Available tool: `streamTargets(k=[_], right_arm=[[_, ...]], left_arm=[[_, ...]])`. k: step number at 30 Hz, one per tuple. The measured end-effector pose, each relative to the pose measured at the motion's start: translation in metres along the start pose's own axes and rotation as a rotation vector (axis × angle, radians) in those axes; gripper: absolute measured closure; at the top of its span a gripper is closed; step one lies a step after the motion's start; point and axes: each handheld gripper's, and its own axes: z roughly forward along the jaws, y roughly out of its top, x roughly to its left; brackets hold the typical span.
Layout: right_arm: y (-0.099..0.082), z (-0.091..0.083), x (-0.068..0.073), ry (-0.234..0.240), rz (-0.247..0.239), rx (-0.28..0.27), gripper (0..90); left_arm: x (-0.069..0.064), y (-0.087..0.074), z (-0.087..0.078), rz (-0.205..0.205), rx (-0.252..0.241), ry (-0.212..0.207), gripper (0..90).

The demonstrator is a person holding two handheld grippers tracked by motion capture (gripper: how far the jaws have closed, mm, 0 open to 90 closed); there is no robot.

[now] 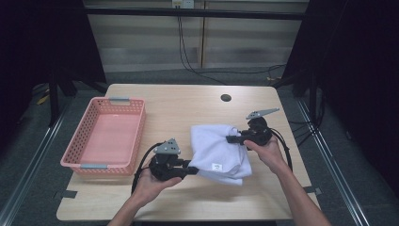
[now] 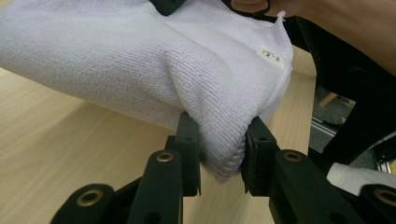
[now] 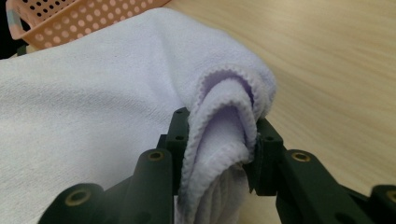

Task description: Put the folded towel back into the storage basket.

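I have the folded white towel (image 1: pixel 219 151) slung between both tools, off the table (image 1: pixel 188 197). My left gripper (image 2: pixel 219 154) clamps a bunched fold at its tips; my right gripper (image 3: pixel 219 149) pinches the layered hem opposite. The towel's long axis runs gripper to gripper. The pink basket (image 1: pixel 106 136) lies beyond my left gripper, which is nearer.
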Motion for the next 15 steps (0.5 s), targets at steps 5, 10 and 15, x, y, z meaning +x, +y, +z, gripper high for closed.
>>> streamTargets(k=[5,10,15], right_arm=[[0.013,-0.006,-0.002,-0.002,-0.007,-0.020,66.8],[0.022,-0.010,-0.004,-0.001,-0.012,-0.035,66.8],[0.030,-0.010,-0.004,-0.001,-0.018,-0.042,66.8]], left_arm=[[0.004,0.011,-0.005,0.001,-0.035,-0.005,72.0],[0.005,0.016,-0.007,0.009,-0.037,0.009,72.1],[0.009,0.022,-0.012,0.013,-0.036,0.022,72.1]])
